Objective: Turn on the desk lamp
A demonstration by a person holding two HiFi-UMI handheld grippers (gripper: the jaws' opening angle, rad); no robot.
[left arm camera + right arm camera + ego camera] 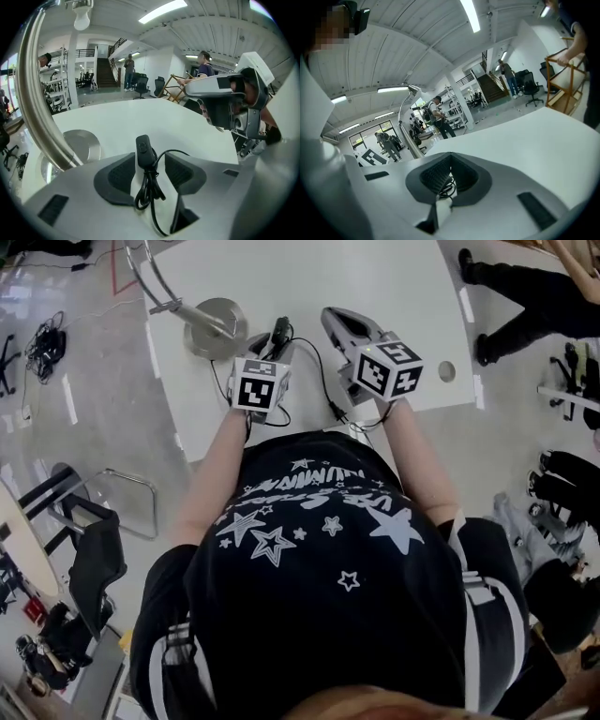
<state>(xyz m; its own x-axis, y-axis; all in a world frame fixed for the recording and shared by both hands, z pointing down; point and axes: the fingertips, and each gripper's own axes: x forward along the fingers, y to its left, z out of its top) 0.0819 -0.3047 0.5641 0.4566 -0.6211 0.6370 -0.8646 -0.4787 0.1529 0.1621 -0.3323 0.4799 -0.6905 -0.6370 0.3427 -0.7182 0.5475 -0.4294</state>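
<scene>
The white desk [375, 277] lies bare ahead of both claws, with open room out to its far side. Its left edge runs just past the lamp's round base [214, 326], which stands left of the left claw [272, 338]. The near edge passes under the person's wrists. To the right of the right claw [336, 317] there is a small round hole [447, 371] in the top, then the right edge.

The left claw [150, 159] stands open, low over the desk. The black inline switch [143, 149] lies right between its pads, with a sliver of room on either side, and nothing is clamped. The bundled cord [147, 185] trails back from the switch under the claw. The lamp's metal arm [37, 93] curves up at the claw's left, and the bulb [82, 16] hangs high above.

The right claw [449, 164] is held higher, just right of the left one, its pads drawn together at the tips and holding nothing. A bit of cord [447, 186] shows on the desk beyond them.

I count one lamp, one switch, one cord, one bulb and two claws.
</scene>
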